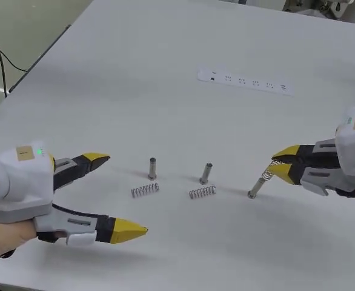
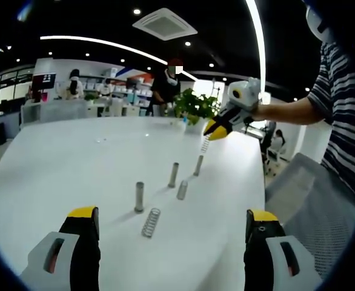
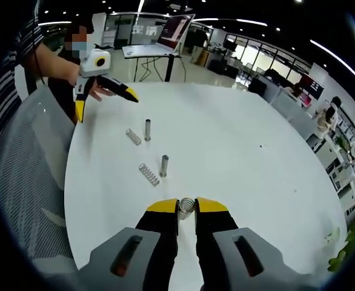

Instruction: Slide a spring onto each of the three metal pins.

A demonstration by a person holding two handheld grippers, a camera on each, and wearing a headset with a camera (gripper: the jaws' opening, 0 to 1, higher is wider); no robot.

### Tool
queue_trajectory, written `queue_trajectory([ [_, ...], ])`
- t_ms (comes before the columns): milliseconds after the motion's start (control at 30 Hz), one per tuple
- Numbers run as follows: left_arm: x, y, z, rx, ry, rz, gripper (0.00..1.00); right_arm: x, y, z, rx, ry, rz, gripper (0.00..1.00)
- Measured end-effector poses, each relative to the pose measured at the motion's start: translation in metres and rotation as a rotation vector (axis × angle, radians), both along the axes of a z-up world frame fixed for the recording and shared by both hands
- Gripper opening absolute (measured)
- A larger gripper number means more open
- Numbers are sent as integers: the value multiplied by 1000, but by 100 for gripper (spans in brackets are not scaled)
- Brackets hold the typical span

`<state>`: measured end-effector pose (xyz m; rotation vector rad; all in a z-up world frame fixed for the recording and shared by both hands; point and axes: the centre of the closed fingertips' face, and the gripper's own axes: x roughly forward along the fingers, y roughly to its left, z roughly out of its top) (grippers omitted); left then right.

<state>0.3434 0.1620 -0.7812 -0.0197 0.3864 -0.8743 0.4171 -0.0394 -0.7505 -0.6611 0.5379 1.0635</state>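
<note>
At right, the right gripper (image 1: 280, 163) pinches a spring (image 1: 267, 174) onto the right pin's (image 1: 254, 189) top, apparently to thread it, while the left gripper (image 1: 123, 194) hangs wide open and empty at lower left near two loose springs (image 1: 145, 190) beside the centre pins (image 1: 152, 168).

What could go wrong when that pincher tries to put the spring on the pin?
The right gripper holds the spring only at its very tips, so the spring might pop out and bounce away. The pin under it looks tilted in the head view, so a push from the side could knock it over. If it falls, it might roll into the loose spring lying nearby.
</note>
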Motion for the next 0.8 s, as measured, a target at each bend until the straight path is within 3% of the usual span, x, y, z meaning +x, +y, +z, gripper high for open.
queue_trajectory([
  [800,-2,3,-1,-9,9,14,98,-1,1,-10,3,34,-11,7],
])
